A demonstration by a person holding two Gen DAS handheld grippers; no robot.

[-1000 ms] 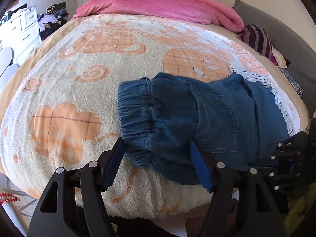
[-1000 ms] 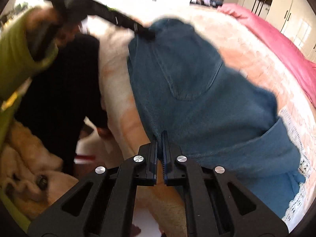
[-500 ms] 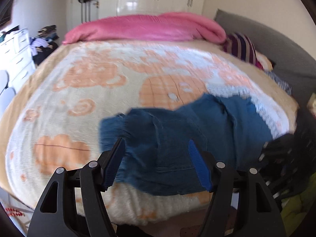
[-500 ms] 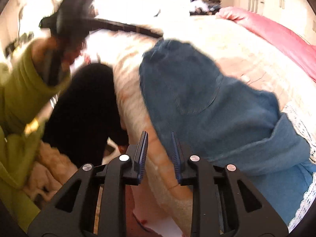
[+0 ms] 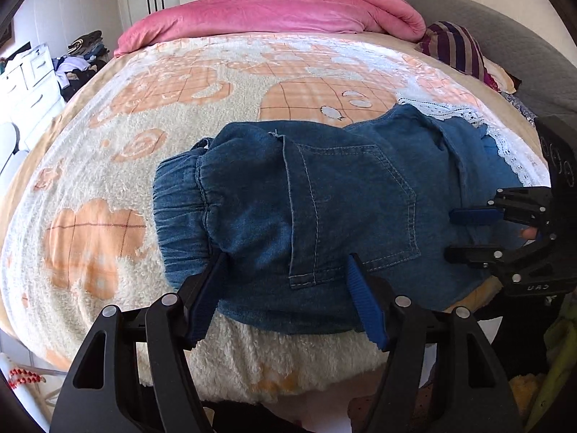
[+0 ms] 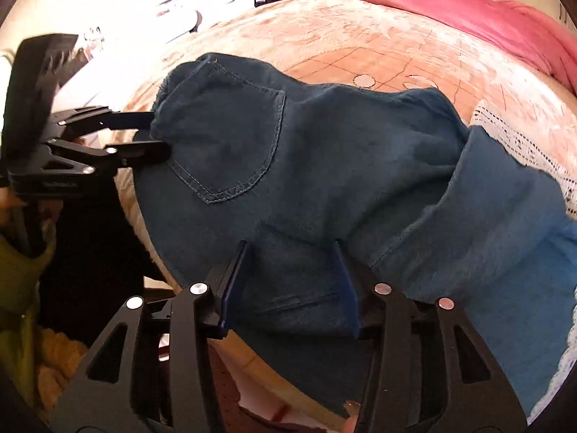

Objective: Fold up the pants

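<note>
The blue denim pants (image 5: 324,209) lie folded in a bundle near the front edge of the bed, back pocket up, elastic waistband to the left. My left gripper (image 5: 285,299) is open, its jaws astride the near edge of the bundle by the waistband. My right gripper (image 6: 288,281) is open, its jaws over the pants' near edge. It also shows in the left wrist view (image 5: 468,234) at the right end of the pants. The left gripper shows in the right wrist view (image 6: 151,133) at the pants' left end. The pants fill the right wrist view (image 6: 324,166).
The bed has a cream and orange fleece blanket (image 5: 162,137) with a white lace trim (image 5: 505,144) by the pants. A pink duvet (image 5: 274,14) lies at the head, striped pillows (image 5: 454,47) at right. White drawers (image 5: 25,86) and clothes stand at left.
My right gripper has opened from shut and moved forward over the pants' near edge. My left gripper stayed open and closed in on the waistband end after a swing back.
</note>
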